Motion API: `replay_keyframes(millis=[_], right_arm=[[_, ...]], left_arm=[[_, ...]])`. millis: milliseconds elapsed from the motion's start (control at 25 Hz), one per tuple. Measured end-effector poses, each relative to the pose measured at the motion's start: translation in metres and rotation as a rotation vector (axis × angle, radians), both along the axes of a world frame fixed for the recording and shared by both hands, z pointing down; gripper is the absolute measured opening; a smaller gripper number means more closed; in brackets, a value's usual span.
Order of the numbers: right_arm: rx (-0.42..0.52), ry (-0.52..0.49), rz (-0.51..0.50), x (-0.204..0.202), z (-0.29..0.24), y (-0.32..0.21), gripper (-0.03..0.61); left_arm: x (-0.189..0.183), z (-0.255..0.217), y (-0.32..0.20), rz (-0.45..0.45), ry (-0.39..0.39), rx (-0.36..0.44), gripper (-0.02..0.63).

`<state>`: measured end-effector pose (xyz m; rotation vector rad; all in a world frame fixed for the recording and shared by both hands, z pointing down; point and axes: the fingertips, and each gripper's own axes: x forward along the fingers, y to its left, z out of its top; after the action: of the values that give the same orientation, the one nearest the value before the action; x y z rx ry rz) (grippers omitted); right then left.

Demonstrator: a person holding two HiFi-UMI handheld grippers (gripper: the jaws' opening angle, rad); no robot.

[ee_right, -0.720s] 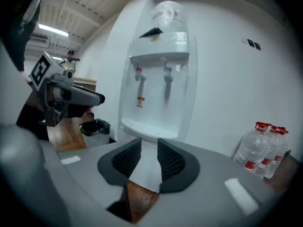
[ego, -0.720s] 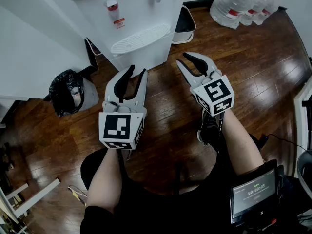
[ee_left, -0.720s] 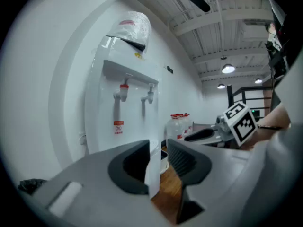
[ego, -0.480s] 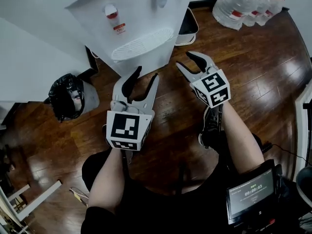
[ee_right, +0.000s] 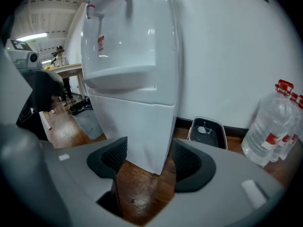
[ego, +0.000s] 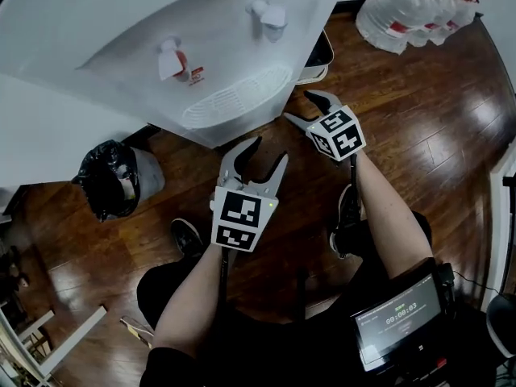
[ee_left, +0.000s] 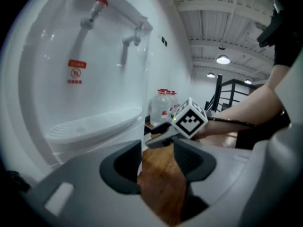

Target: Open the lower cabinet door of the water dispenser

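White and shut, the lower cabinet door (ee_right: pixel 139 131) of the water dispenser (ego: pixel 242 47) stands just ahead of us, untouched. Our left gripper (ego: pixel 270 151) and right gripper (ego: pixel 300 107) hold their jaws wide and empty; reaching and pulling remain.

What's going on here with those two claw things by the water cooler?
A person holds a claw in each hand and faces a white water dispenser. Both the left claw and the right claw are open and empty. The right one points at the lower cabinet door, which looks shut; neither claw touches it.
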<state>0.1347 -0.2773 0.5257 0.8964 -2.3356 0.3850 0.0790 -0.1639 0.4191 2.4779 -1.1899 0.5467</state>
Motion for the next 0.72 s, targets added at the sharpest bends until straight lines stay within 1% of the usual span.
replay_keyframes(millis=[80,160,280,400,480,640,720], right_arm=[[-0.015,0.024,-0.043,-0.006,0.013,-0.004,0.316],[-0.034,0.054,-0.084,-0.009,0.028,-0.009,0.333],[-0.072,0.097,-0.120,-0.010,0.052,-0.015,0.350],[-0.100,0.118,-0.144,-0.014,0.069,-0.021,0.365],[-0.100,0.115,-0.166,-0.019,0.073,-0.024,0.379],[-0.060,0.070,-0.218,-0.031,0.073,-0.033,0.385],[-0.058,0.061,-0.238,-0.037,0.073,-0.034,0.391]], left_arm=[[0.006,0.017,0.003,0.030,-0.015,-0.051,0.225],[0.011,0.026,0.004,0.051,-0.018,-0.085,0.225],[0.015,0.032,0.000,0.065,-0.025,-0.100,0.225],[0.014,0.034,-0.007,0.069,-0.025,-0.103,0.225],[0.013,0.033,-0.011,0.070,-0.021,-0.106,0.225],[0.010,0.030,-0.016,0.070,-0.018,-0.104,0.225],[0.006,0.030,-0.014,0.068,-0.023,-0.109,0.225]])
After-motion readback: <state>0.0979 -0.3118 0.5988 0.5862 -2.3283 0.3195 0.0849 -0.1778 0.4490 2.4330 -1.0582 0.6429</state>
